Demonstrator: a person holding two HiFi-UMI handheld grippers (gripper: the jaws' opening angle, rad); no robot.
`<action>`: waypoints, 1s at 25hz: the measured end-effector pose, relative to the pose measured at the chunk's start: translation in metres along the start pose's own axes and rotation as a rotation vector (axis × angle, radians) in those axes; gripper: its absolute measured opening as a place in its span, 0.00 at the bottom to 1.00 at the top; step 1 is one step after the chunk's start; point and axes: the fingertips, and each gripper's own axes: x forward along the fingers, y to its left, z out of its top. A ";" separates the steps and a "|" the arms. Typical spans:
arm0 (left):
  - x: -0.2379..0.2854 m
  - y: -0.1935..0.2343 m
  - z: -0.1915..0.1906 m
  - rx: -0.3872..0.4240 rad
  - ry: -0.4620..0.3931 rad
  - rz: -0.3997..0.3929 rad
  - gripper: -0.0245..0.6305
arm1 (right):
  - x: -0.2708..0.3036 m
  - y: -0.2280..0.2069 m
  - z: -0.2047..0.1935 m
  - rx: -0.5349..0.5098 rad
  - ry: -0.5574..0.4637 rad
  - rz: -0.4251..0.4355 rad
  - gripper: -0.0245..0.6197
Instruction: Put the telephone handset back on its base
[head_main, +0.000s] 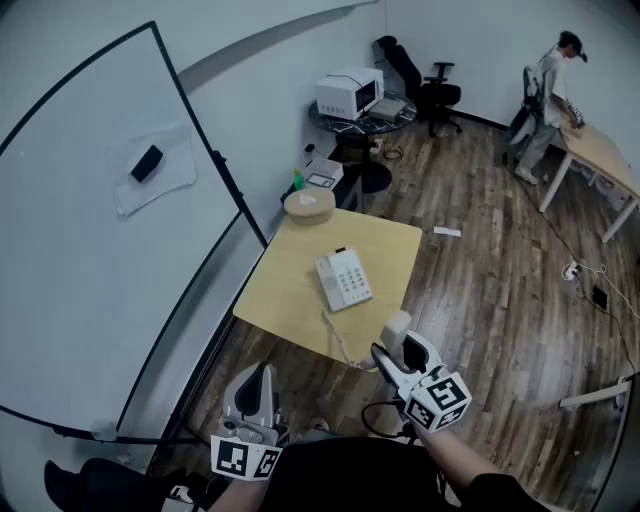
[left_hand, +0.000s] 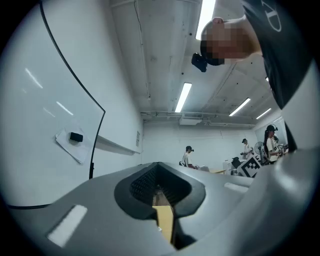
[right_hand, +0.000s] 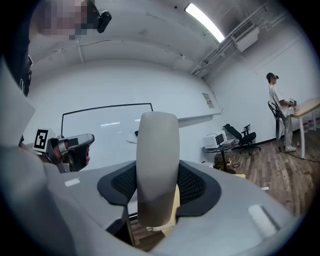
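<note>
Handset (head_main: 397, 327) pinched in the right gripper (head_main: 392, 347), off its base (head_main: 344, 279).
The right gripper's jaws clamp the pale handset upright between their pads, at the table's (head_main: 288, 292) near right edge and apart from the base. The base lies flat near the middle of the yellow table, keypad up, with its cradle side empty. A coiled cord (head_main: 339, 338) runs from the base's near end over the table edge toward the handset. The left gripper (head_main: 261, 378) hangs near and left, off the table, with its jaws pressed almost together and nothing between them.
</note>
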 end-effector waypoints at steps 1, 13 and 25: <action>-0.003 -0.005 0.003 -0.002 -0.004 -0.001 0.04 | -0.004 0.003 0.002 0.005 -0.002 0.003 0.40; -0.036 -0.005 0.014 -0.045 -0.028 -0.021 0.04 | -0.027 0.033 0.005 0.006 0.005 -0.015 0.40; -0.048 0.004 0.021 -0.045 -0.043 -0.025 0.04 | -0.037 0.051 0.008 -0.036 0.017 -0.048 0.40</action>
